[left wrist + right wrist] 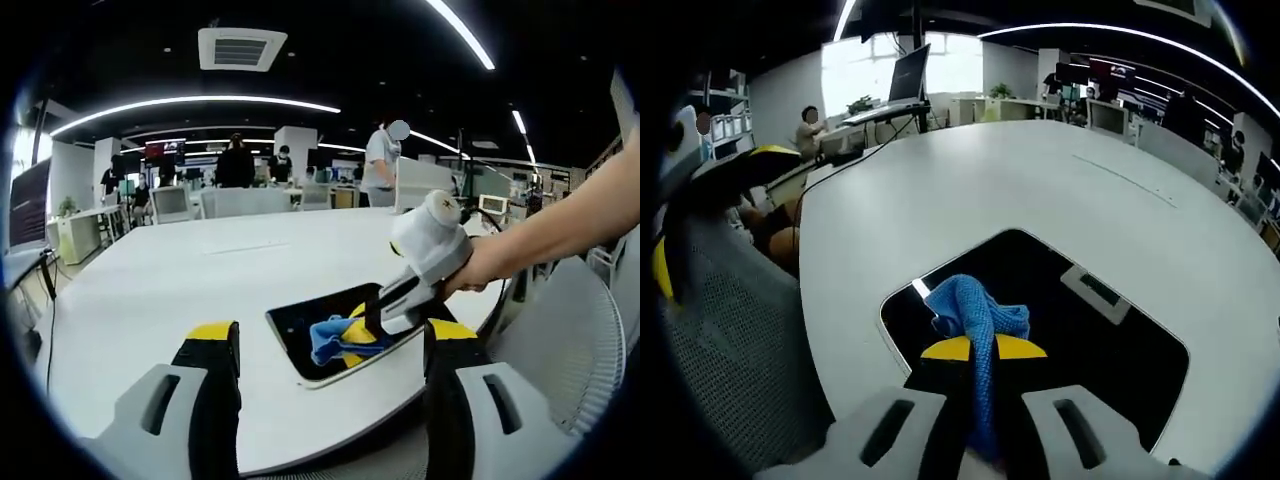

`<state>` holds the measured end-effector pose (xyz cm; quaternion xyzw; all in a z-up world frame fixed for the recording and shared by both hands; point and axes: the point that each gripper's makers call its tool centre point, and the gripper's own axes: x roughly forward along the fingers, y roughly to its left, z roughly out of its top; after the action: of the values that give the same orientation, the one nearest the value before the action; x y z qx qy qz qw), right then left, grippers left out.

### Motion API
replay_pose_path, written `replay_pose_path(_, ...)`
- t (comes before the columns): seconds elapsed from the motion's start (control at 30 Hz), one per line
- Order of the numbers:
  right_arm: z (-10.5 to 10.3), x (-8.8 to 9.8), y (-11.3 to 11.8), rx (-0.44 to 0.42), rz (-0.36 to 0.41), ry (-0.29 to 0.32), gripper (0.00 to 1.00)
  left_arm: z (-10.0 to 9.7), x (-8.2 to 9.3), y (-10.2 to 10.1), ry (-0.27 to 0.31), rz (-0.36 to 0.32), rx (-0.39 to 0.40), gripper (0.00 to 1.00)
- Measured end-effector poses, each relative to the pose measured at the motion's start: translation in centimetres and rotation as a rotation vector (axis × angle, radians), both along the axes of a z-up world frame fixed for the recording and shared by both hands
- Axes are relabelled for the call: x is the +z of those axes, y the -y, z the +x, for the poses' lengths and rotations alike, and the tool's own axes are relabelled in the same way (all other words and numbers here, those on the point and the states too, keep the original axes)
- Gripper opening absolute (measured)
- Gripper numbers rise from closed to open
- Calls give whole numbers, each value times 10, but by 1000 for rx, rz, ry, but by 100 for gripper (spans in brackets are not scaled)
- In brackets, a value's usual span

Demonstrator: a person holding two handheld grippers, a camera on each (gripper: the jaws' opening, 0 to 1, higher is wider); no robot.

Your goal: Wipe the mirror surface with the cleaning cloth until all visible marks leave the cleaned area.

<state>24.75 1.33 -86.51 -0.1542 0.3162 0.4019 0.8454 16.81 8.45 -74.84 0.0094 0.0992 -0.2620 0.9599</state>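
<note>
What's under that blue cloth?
The blue cloth, clamped in the right gripper, rests on the dark mirror lying on the white table. Any marks beneath it are covered.

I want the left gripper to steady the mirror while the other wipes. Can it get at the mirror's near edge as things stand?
Probably yes: the left gripper is open, and bare table lies before the mirror. The right gripper and cloth occupy the far part.

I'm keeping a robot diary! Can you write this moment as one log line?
step: wiping | right gripper: shut on blue cloth, pressed on mirror | left gripper: open, hovering off mirror | surface: white table
</note>
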Motion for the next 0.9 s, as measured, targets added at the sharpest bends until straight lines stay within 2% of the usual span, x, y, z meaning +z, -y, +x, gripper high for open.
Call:
replay_pose_path(0.1, -5, 0, 0, -12, 8, 15, 1, 0, -1, 1, -5, 1, -3, 73)
replay_pose_path(0.37, -22, 2, 0, 7, 17, -8, 1, 0, 0, 0, 1, 1, 2, 75)
replay_pose_path(0.9, -29, 2, 0, 19, -4, 0, 1, 0, 0, -1, 3, 1, 4, 74)
